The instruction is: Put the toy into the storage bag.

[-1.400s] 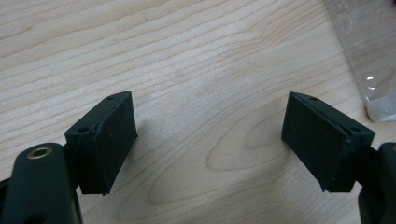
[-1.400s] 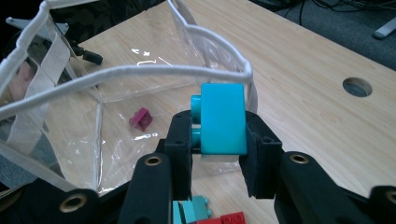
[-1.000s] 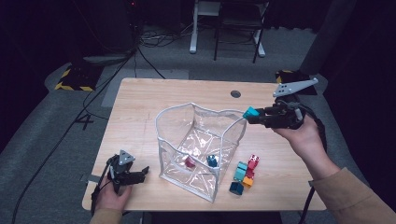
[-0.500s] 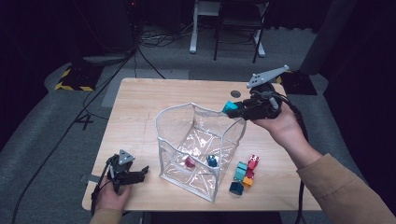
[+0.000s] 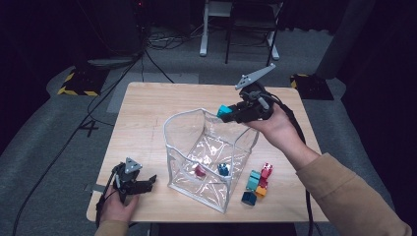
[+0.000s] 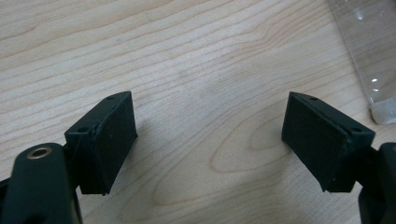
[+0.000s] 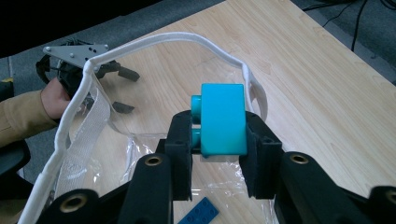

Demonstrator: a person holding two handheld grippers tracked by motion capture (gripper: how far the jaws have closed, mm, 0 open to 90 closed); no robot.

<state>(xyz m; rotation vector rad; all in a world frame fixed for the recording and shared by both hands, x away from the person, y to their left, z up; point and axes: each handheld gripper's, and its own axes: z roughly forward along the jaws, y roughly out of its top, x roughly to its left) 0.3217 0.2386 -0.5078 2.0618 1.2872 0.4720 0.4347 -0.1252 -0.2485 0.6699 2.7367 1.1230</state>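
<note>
Done: red and blue toy bricks (image 5: 210, 170) lie inside the clear plastic bag (image 5: 196, 147) | Now: turquoise plastic brick (image 7: 223, 119) is clamped in right gripper (image 7: 218, 140) above bag's white rim | Left gripper (image 6: 208, 140) gapes empty on wooden table (image 6: 187, 56) | Left: small brick pile (image 5: 257, 183) beside bag

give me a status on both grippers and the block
Right gripper shut on teal block, above the clear bag's rim. Left gripper open, nothing between fingers, low over table. Nothing in the way.
</note>
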